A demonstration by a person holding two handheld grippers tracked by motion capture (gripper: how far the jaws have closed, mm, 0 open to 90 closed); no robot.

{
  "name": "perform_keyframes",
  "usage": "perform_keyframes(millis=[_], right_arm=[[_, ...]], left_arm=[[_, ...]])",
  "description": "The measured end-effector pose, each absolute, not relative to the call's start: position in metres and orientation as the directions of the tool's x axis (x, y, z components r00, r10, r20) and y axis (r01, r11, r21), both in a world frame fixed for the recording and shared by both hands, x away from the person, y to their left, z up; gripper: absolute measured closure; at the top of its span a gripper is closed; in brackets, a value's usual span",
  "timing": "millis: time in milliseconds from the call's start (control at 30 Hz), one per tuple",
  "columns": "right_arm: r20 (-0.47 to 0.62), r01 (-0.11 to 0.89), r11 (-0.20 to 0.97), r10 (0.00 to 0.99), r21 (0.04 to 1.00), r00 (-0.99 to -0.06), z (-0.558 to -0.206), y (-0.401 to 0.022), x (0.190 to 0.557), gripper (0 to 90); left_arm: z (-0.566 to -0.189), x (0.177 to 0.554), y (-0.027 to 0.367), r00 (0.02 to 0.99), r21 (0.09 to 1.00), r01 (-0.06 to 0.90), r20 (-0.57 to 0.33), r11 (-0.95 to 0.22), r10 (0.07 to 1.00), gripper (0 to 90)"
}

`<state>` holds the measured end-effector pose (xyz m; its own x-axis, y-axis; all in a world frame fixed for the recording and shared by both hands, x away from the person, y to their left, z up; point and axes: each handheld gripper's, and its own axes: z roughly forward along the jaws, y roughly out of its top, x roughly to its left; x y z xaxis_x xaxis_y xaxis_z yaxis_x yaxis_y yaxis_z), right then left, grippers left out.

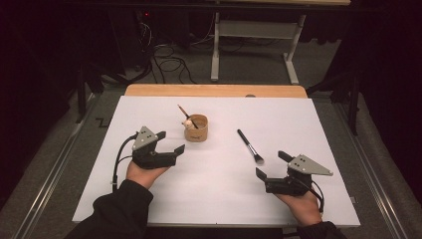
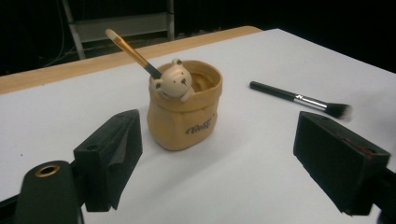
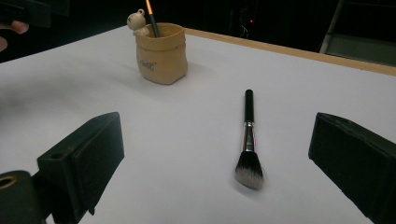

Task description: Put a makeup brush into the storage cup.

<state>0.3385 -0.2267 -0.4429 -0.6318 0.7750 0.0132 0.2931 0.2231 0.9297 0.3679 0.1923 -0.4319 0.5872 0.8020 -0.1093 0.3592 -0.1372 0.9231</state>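
- While the black brush (image 3: 248, 135) lies flat on the white counter (image 1: 214, 194), bristles toward the right gripper (image 1: 272, 165), those fingers stand spread and empty.
- Left gripper (image 1: 169, 142), spread, is farther.

A tan, sack-shaped holder (image 2: 184, 114), printed with dark lettering and fronted by a cream bear figure (image 2: 173, 83), is seen on a white table sheet (image 1: 214, 194). An orange-handled brush (image 2: 133, 52) with a pale tip is held in it. A black-handled brush (image 3: 248, 140), banded in silver, is tipped with dark, white-ended bristles. Both grippers are black.
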Motion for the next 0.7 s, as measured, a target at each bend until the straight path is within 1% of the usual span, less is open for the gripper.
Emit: perform_keyframes(millis=[200, 400, 433, 467, 500, 700], right_arm=[[0.012, 0.294, 0.225, 0.776, 0.929, -0.631, -0.444, -0.226, 0.338, 4.1], [0.011, 0.295, 0.226, 0.776, 0.928, -0.631, -0.445, -0.226, 0.339, 4.1], [0.011, 0.295, 0.226, 0.776, 0.928, -0.631, -0.445, -0.226, 0.339, 4.1], [0.008, 0.293, 0.229, 0.776, 0.928, -0.631, -0.445, -0.226, 0.339, 4.1], [0.008, 0.293, 0.229, 0.776, 0.928, -0.631, -0.445, -0.226, 0.339, 4.1], [0.003, 0.291, 0.233, 0.776, 0.928, -0.630, -0.446, -0.226, 0.341, 4.1]], left_arm=[[-0.437, 0.356, 0.201, 0.587, 0.921, 0.366, -0.116, -0.135, 0.802, 13.2], [-0.447, 0.341, 0.206, 0.587, 0.918, 0.362, -0.089, -0.163, 0.805, 5.2], [-0.449, 0.339, 0.206, 0.584, 0.920, 0.359, -0.086, -0.161, 0.807, 5.2], [-0.454, 0.333, 0.207, 0.583, 0.925, 0.344, -0.078, -0.159, 0.809, 1.3], [-0.454, 0.333, 0.207, 0.583, 0.925, 0.344, -0.078, -0.159, 0.809, 0.1], [-0.459, 0.332, 0.207, 0.593, 0.922, 0.352, -0.089, -0.158, 0.800, 0.1]])
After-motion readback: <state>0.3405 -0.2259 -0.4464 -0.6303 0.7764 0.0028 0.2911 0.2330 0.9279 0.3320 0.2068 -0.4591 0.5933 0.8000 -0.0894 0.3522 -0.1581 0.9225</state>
